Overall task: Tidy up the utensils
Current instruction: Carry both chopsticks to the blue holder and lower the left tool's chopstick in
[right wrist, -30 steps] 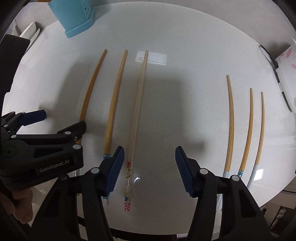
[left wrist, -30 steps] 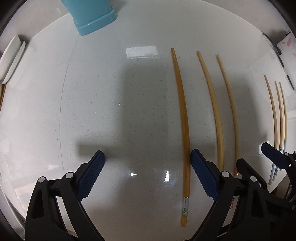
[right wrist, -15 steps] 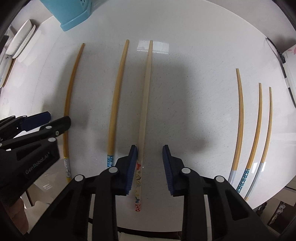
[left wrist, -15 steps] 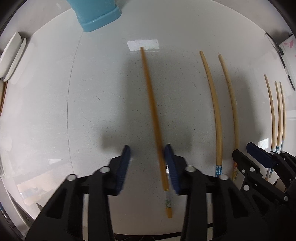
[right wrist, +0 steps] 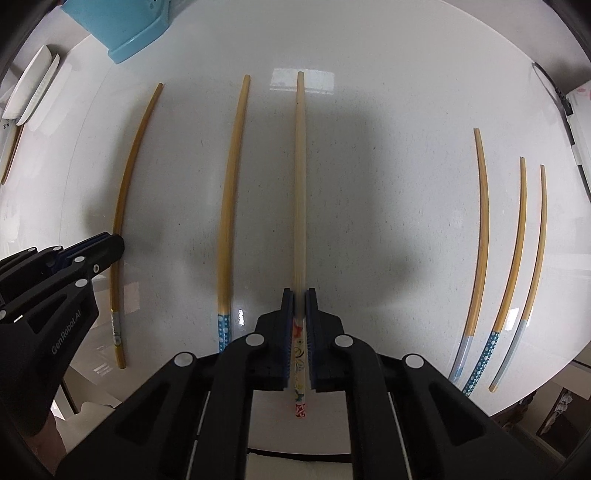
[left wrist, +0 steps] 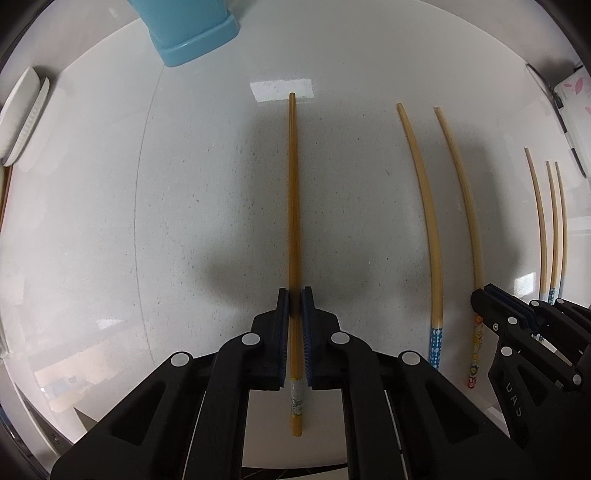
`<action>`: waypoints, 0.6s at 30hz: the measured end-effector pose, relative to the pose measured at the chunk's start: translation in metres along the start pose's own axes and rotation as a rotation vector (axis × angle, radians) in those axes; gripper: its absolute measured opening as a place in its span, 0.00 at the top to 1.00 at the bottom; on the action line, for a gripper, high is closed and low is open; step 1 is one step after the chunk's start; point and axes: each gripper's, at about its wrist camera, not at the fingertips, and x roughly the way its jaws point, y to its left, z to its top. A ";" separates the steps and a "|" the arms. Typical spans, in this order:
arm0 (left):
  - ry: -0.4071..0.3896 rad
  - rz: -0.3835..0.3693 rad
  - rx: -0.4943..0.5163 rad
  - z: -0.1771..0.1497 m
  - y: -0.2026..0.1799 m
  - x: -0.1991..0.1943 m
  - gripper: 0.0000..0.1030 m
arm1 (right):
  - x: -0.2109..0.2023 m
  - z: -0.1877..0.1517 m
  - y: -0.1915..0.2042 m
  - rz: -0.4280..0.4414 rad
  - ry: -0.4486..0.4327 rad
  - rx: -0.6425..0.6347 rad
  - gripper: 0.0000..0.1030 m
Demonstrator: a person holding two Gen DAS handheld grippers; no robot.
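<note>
Several chopsticks lie in a row on a white table. In the left wrist view my left gripper [left wrist: 294, 295] is shut on a dark amber chopstick [left wrist: 293, 192] near its decorated end. In the right wrist view my right gripper [right wrist: 299, 297] is shut on a pale chopstick [right wrist: 300, 177] with a red flowered end. A blue-dotted chopstick [right wrist: 231, 206] lies between the two held ones; it also shows in the left wrist view [left wrist: 424, 206]. The left gripper [right wrist: 92, 251] shows at the left of the right wrist view. A blue utensil holder [left wrist: 188, 33] stands at the far side of the table.
Three more chopsticks [right wrist: 517, 240] lie together at the right. White plates [left wrist: 22, 118] stand at the far left edge. A white board with a pink pattern [left wrist: 576, 92] sits at the far right. The table's near edge [right wrist: 517, 387] is close below the grippers.
Both grippers went from wide open to shut. The left one shifted right over the amber chopstick and closed on it; the right one closed on the pale chopstick.
</note>
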 end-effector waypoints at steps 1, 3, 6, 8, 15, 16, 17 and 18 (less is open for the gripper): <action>-0.005 -0.007 0.001 0.001 0.000 0.000 0.94 | 0.000 0.000 -0.001 0.005 0.000 0.006 0.94; -0.009 -0.006 0.004 -0.002 0.000 -0.004 0.94 | -0.002 0.000 -0.008 0.014 -0.001 0.008 0.94; -0.016 -0.015 0.005 -0.008 0.005 -0.010 0.94 | -0.008 -0.002 -0.012 0.019 -0.010 0.012 0.94; -0.030 -0.018 0.009 -0.006 0.005 -0.014 0.94 | -0.012 -0.003 -0.013 0.023 -0.019 0.017 0.94; -0.092 -0.039 0.021 -0.001 0.008 -0.034 0.94 | -0.031 -0.003 -0.021 0.039 -0.079 0.050 0.94; -0.102 -0.042 0.022 0.000 0.008 -0.038 0.94 | -0.034 -0.002 -0.021 0.041 -0.088 0.055 0.94; -0.116 -0.056 0.021 0.002 0.008 -0.042 0.94 | -0.038 -0.002 -0.022 0.044 -0.099 0.059 0.94; -0.130 -0.070 0.022 0.003 0.008 -0.046 0.94 | -0.040 -0.001 -0.023 0.045 -0.105 0.062 0.94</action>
